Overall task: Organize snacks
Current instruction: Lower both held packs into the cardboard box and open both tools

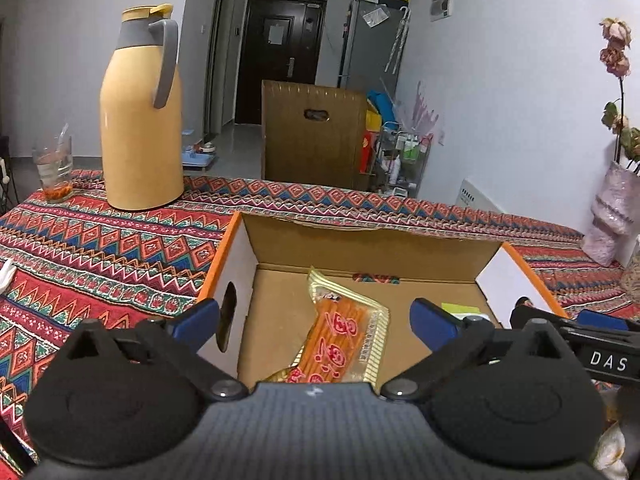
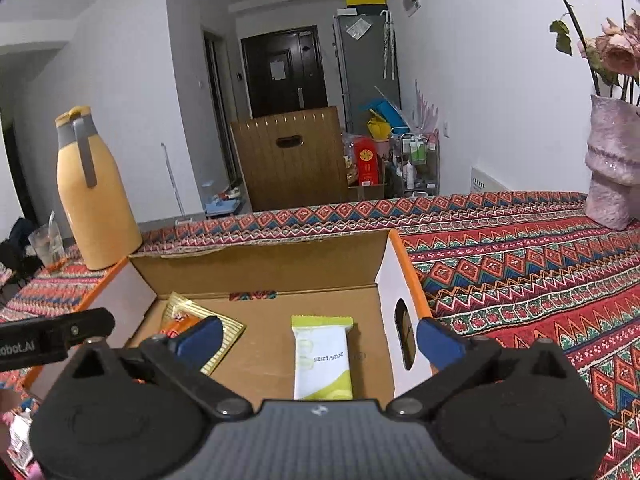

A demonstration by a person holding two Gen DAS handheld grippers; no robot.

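The cardboard box (image 1: 372, 248) stands open near the front edge of the table (image 1: 100, 248); it looks stiff and light, best held by a side wall. Inside are 2 snacks. The orange packet (image 1: 340, 344) lies at the left side, the green-white packet (image 2: 322, 360) at the right. Both look thin, light, a bit slippery, so pinch a sealed end. Left gripper (image 1: 316, 320) and right gripper (image 2: 320, 340) have jaws wide apart, nothing held.

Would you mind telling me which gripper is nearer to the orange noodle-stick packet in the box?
Left. The left gripper hangs open right over the orange packet; the right gripper sits open over the green-and-white packet, beside it.
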